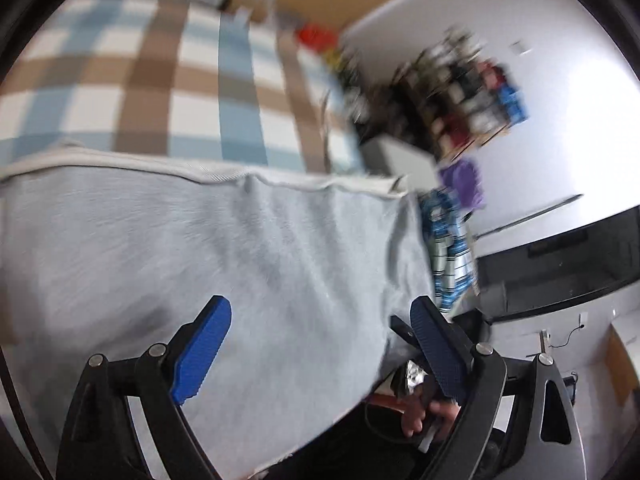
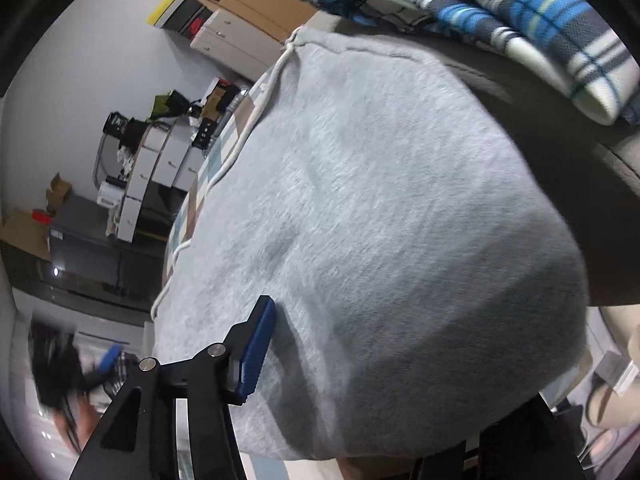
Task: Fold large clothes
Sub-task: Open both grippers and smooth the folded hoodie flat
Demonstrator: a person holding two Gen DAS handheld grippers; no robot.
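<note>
Two views record this moment. Left wrist view: a checked cover [image 1: 192, 80] in blue, brown and white fills the upper left of the frame. A grey sweatshirt [image 1: 240, 248] spans the centre, its hem toward the cover. White walls, a cluttered shelf [image 1: 460, 92] and a dark cabinet [image 1: 560, 264] occupy the right side. The left gripper [image 1: 322, 354] stands wide, nothing between its blue pads.

Right wrist view: the grey sweatshirt [image 2: 380, 208] fills the centre, a white drawstring [image 2: 240, 136] along its left edge. A plaid garment [image 2: 500, 12], not clearly seen in the other view, lies at upper right. White drawers [image 2: 152, 176] stand at left. Only one pad of the right gripper [image 2: 256, 352] is visible; fabric hides the other, so its state cannot be determined.
</note>
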